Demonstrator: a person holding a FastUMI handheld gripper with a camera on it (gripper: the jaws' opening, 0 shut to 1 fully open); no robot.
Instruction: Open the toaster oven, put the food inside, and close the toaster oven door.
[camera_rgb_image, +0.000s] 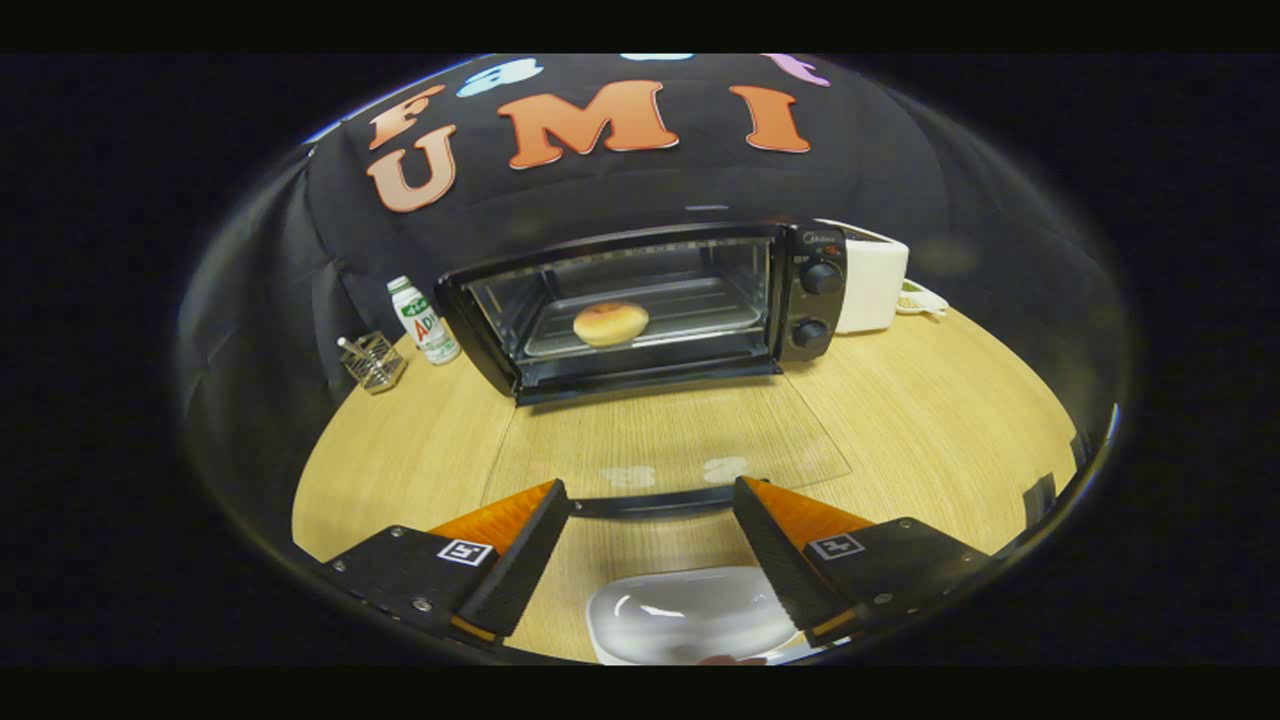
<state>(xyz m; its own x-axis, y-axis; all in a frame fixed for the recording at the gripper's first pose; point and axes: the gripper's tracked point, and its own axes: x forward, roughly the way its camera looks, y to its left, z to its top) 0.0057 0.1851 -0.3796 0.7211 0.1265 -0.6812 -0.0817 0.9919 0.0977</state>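
Our claw (650, 545) is spread wide with nothing pinched, and its fingers (520, 560) flank the dark handle (650, 502) at the edge of the toaster oven door (665, 440), which lies folded down flat over the wooden counter (950, 420). Beyond the fingers we see the toaster oven (650, 305) standing open, with a round bun (610, 323) on the tray (700, 310) inside. Below and between the fingers sits a white dish (690, 615). Far ahead to the left of the oven stand a milk bottle (423, 320) and a wire holder (373, 362); a white appliance (872, 280) stands to the right of the oven, just beside it.
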